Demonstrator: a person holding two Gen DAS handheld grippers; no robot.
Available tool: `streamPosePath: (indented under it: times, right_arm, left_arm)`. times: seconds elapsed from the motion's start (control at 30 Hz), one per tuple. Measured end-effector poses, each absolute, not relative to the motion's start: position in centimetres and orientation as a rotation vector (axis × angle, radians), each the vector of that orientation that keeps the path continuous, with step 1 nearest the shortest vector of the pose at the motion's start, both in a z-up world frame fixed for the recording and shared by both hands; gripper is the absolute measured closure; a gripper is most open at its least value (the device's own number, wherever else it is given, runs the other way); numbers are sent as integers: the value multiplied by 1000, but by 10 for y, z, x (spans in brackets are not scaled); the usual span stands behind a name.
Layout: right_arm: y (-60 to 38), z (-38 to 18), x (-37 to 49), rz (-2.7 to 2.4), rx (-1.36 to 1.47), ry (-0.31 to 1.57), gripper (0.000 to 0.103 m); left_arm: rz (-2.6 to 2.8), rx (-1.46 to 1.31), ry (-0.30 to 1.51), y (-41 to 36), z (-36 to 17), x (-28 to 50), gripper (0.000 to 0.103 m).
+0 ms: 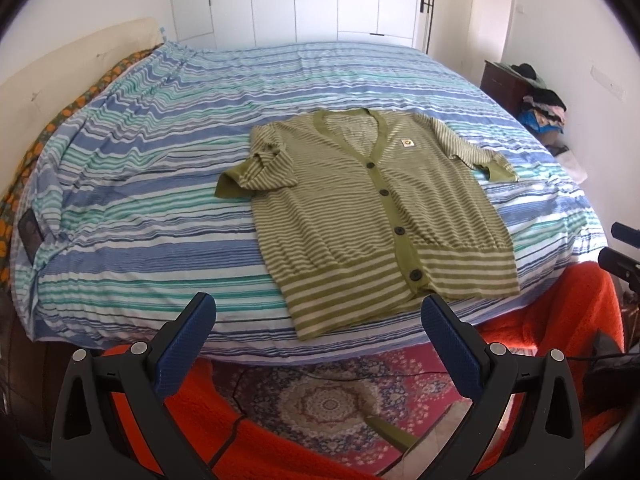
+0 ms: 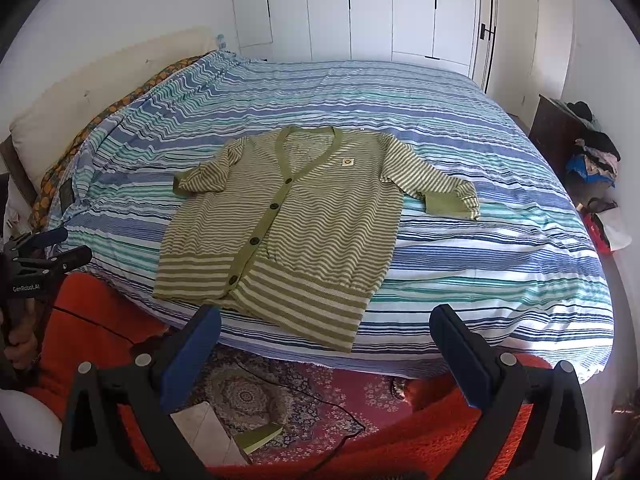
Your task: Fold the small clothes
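A green and cream striped cardigan lies flat and buttoned on the striped bed cover, hem toward me, both short sleeves spread out. My left gripper hangs open just short of the bed's near edge, in front of the hem, holding nothing. My right gripper is open too, in front of the hem's right part, empty. The left gripper also shows at the left edge of the right wrist view, and the right gripper at the right edge of the left wrist view.
A patterned red rug and orange-red fabric lie below the bed edge. A dark cabinet with piled clothes stands at the right. White wardrobe doors line the far wall. A cream headboard runs along the left.
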State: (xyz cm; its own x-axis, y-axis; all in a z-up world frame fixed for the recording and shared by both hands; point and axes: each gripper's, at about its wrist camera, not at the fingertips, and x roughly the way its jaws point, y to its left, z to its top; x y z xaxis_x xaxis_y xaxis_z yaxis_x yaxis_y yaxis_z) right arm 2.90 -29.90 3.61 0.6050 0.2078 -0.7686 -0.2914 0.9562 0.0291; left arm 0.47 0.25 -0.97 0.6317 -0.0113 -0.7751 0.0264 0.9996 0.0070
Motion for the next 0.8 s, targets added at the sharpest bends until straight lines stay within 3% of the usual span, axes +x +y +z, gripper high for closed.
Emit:
streamPosePath:
  times: [0.8]
  right_arm:
    - [-303,31,28,274,-53,882,0]
  left_arm:
    - [-58,69,893,-13,-11,3,1]
